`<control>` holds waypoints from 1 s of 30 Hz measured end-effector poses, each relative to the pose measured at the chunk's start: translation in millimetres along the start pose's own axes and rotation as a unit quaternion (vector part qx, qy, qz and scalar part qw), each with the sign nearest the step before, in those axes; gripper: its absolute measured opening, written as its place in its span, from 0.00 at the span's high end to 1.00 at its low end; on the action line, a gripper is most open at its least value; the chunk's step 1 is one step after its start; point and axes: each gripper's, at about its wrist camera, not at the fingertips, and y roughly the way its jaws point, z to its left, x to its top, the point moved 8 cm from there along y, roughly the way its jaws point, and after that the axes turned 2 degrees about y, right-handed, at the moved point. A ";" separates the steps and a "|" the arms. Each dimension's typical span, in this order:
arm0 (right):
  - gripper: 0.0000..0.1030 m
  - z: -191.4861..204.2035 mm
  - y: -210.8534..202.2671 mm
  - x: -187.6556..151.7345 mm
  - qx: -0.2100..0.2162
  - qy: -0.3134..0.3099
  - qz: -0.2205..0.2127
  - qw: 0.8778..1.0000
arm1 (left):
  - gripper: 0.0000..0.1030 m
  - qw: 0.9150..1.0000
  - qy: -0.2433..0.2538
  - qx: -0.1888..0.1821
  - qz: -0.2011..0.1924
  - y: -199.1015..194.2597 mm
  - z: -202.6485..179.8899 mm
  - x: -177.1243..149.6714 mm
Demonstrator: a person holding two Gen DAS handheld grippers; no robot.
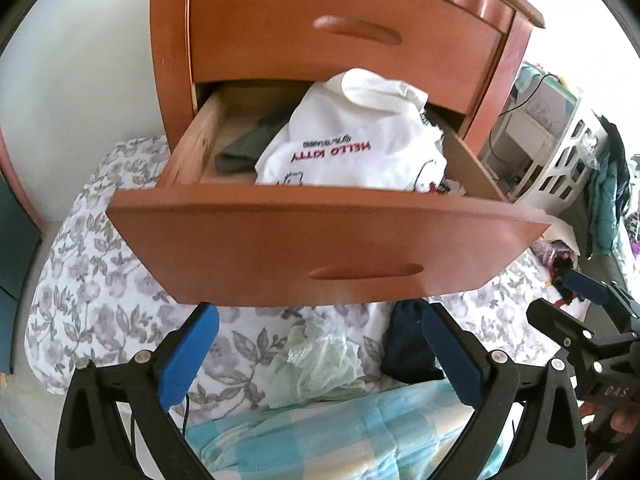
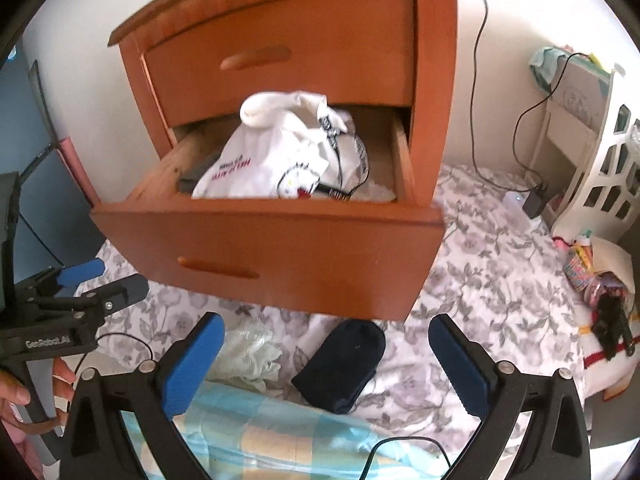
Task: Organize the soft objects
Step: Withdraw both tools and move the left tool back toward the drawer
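Note:
The lower drawer (image 1: 320, 236) of a wooden nightstand (image 2: 288, 52) stands pulled out. In it lie a white Hello Kitty shirt (image 1: 352, 148) with a white sock (image 2: 264, 110) on top and a dark grey cloth (image 1: 244, 152) at the left. On the floral bedding below lie a pale green mesh cloth (image 1: 320, 360), a navy sock (image 2: 344, 364) and a blue checked cloth (image 1: 328, 436). My left gripper (image 1: 320, 356) is open and empty above the mesh cloth. My right gripper (image 2: 326, 360) is open and empty above the navy sock.
A white lattice basket (image 1: 568, 164) with clothes stands at the right. Small colourful items (image 2: 596, 284) lie on the bedding at the right. A black cable (image 2: 480, 60) runs down the wall to a charger (image 2: 532, 200). The upper drawer (image 1: 348, 40) is closed.

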 end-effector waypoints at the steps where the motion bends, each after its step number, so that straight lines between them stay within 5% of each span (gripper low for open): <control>1: 0.00 -2.4 -1.8 2.3 -0.006 0.000 -0.005 1.000 | 0.02 1.000 0.001 -0.002 -0.004 -4.0 -0.3 2.3; 30: 0.00 0.3 0.8 97.8 0.015 0.003 -0.075 0.997 | 0.01 0.994 0.017 0.000 -0.107 -29.5 13.8 107.6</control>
